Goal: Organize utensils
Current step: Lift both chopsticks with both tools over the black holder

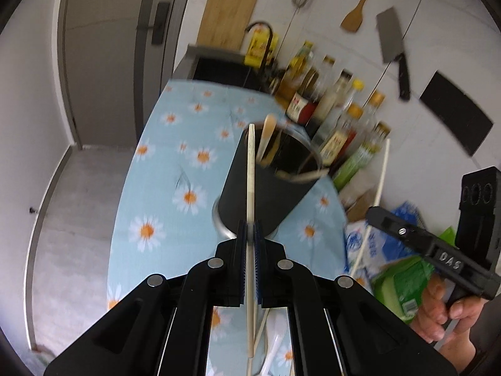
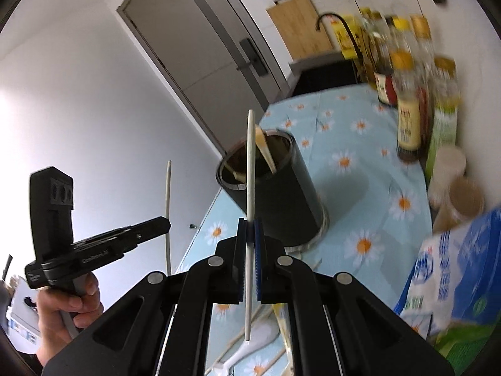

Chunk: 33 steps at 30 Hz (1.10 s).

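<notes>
My left gripper (image 1: 250, 235) is shut on a pale wooden chopstick (image 1: 250, 175) that stands upright in front of the black utensil holder (image 1: 266, 188). The holder has a steel base and holds a wooden spoon (image 1: 266, 138). My right gripper (image 2: 250, 235) is shut on a white chopstick (image 2: 250, 169), held upright near the holder (image 2: 281, 188). Each gripper shows in the other's view: the right one (image 1: 372, 211) with its chopstick (image 1: 380, 181), the left one (image 2: 164, 222) with its chopstick (image 2: 168, 206). A white spoon (image 2: 250, 341) and loose chopsticks lie on the cloth below.
A blue daisy-print cloth (image 1: 175, 169) covers the counter. Sauce bottles (image 1: 332, 119) line the wall behind the holder. Milk cartons (image 2: 451, 269) and green packs stand at the right. A sink (image 1: 219, 69), cutting board, cleaver (image 1: 391, 40) and spatula are at the back.
</notes>
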Tool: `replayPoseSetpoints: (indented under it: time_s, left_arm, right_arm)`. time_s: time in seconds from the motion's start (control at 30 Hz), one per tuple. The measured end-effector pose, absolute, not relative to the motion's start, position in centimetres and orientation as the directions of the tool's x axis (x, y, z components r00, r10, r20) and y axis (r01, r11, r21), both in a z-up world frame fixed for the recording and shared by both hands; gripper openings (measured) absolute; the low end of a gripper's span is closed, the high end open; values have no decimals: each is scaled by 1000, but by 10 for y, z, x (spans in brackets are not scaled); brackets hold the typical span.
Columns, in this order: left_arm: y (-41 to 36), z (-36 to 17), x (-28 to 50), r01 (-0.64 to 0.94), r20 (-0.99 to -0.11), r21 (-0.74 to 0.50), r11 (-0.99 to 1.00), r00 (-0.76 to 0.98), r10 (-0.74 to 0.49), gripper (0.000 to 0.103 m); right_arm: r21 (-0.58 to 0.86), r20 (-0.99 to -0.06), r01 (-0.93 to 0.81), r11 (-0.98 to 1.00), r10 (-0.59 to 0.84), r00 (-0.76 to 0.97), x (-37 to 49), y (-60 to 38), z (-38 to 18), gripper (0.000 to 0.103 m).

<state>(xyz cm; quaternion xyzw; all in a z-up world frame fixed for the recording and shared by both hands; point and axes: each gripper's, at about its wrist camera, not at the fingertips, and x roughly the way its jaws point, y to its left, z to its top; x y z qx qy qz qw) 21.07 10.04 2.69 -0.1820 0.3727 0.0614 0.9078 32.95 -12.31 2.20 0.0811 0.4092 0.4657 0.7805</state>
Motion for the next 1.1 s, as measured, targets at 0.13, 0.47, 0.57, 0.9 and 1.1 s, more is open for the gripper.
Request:
replayPoseSetpoints:
  time_s: [0.13, 0.47, 0.57, 0.9, 1.1]
  left_arm:
    - [102, 49, 219, -212, -638, -284, 935, 769, -20, 3]
    - [104, 88, 249, -107, -497, -275, 956, 867, -46, 3]
    - [104, 94, 255, -78, -462, -284, 956, 884, -66, 3]
    - [108, 111, 272, -62, -339, -281, 958, 940, -38, 4]
    - [115, 115, 280, -70, -261, -273, 960, 965, -4, 4]
  right_arm:
    - [477, -534, -682, 554, 799, 276, 338, -112, 39, 6]
    - [432, -436, -698, 572, 809, 393, 367, -104, 84, 6]
    - [418, -418, -696, 583, 804, 422, 374, -101, 91, 6]
    - [435, -360, -675, 596, 802, 476, 396, -88, 107, 6]
    - [432, -335, -675, 598, 802, 495, 408, -79, 109, 6]
